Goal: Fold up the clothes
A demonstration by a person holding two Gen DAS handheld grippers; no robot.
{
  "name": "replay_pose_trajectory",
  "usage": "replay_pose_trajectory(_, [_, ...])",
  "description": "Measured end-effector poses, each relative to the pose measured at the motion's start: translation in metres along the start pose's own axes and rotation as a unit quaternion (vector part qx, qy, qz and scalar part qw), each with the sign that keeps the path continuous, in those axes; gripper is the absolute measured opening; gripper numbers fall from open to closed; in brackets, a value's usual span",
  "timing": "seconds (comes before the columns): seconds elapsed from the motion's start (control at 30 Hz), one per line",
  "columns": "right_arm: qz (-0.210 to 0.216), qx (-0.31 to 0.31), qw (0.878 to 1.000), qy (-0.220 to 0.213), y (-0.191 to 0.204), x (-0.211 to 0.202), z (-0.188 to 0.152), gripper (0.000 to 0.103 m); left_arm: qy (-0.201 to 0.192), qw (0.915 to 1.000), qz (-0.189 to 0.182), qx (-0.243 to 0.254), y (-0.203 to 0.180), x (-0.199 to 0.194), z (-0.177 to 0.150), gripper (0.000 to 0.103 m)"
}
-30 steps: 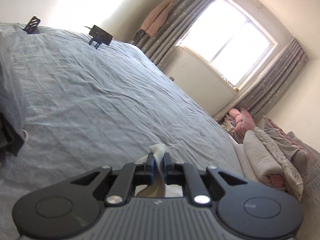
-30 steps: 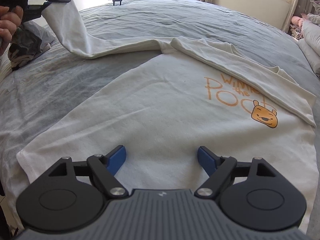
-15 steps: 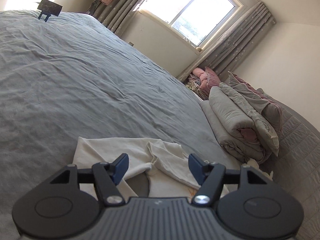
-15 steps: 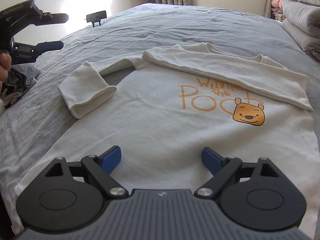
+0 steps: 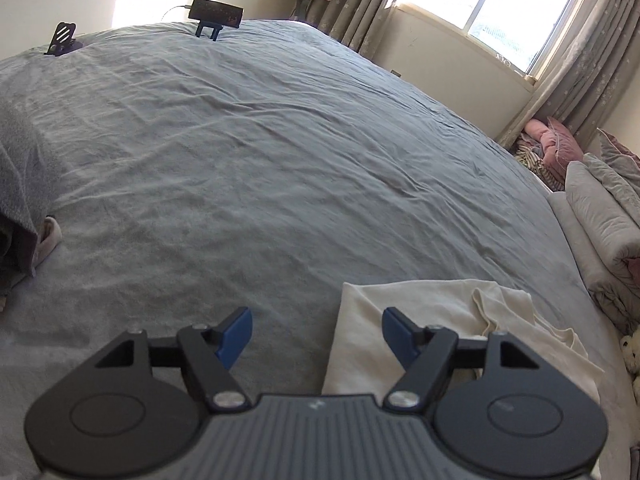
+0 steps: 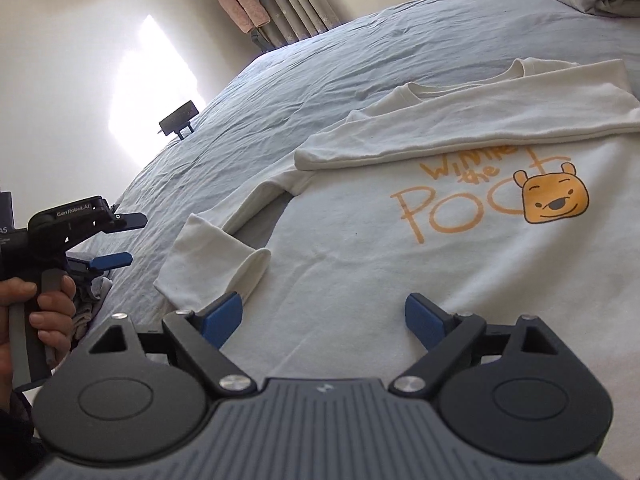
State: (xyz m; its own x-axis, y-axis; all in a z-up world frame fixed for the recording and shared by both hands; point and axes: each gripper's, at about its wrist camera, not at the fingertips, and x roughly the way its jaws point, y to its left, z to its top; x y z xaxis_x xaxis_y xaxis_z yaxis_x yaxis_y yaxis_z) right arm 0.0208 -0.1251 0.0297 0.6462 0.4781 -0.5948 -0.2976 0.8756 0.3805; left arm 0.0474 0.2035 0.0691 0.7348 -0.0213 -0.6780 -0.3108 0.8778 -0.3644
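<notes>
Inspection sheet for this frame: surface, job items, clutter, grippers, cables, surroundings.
Surface: grey bedsheet, wrinkled.
Job's things: cream shirt flat, orange bear print up; one sleeve folded across the chest, the other sleeve doubled back beside the body.
Clutter: crumpled clothes at the bed's edge; two small black stands far across the bed.
Grippers: left gripper open, clear of the shirt; right gripper open, over the hem.
Cables: thin lead at the far stand.
Surroundings: window, curtains, folded quilts.
</notes>
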Motion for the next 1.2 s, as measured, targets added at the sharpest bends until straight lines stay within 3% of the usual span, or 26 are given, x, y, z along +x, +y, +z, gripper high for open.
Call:
replay_pose_trajectory(0.23, [-0.002, 0.012, 1.000, -0.008, 0.025, 0.030, 0.014, 0.091, 0.014, 0.9999, 0.005, -0.004, -0.002, 0.004, 0.001, 0.073])
replay_pose_trajectory(0.3, [-0.003, 0.015, 1.000, -0.010, 0.032, 0.039, 0.019, 0.087, 0.018, 0.9998, 0.006, -0.003, -0.003, 0.006, 0.001, 0.073])
replay_pose_trajectory(0.4, [-0.024, -0.021, 0.999, 0.007, 0.045, 0.056, 0.016, 0.064, 0.023, 0.9997, 0.008, -0.003, -0.005, 0.007, 0.001, 0.073])
replay_pose_trajectory(0.47, [-0.029, -0.042, 0.999, -0.001, 0.052, 0.055, 0.014, 0.022, 0.024, 0.9997, 0.007, -0.005, -0.004, 0.006, 0.002, 0.073])
replay_pose_trajectory(0.53, [-0.025, -0.054, 0.998, -0.012, 0.056, 0.053, 0.015, 0.006, 0.022, 0.9997, 0.005, -0.006, -0.003, 0.005, 0.004, 0.073])
replay_pose_trajectory(0.9, [-0.004, -0.062, 0.996, -0.072, 0.072, 0.022, 0.056, 0.006, 0.023, 0.9997, 0.005, -0.007, -0.006, 0.004, 0.005, 0.073])
replay_pose_trajectory(1.2, [-0.042, -0.018, 0.995, -0.087, 0.029, 0.000, 0.084, 0.006, 0.032, 0.9989, 0.022, 0.027, -0.014, 0.010, 0.003, 0.073])
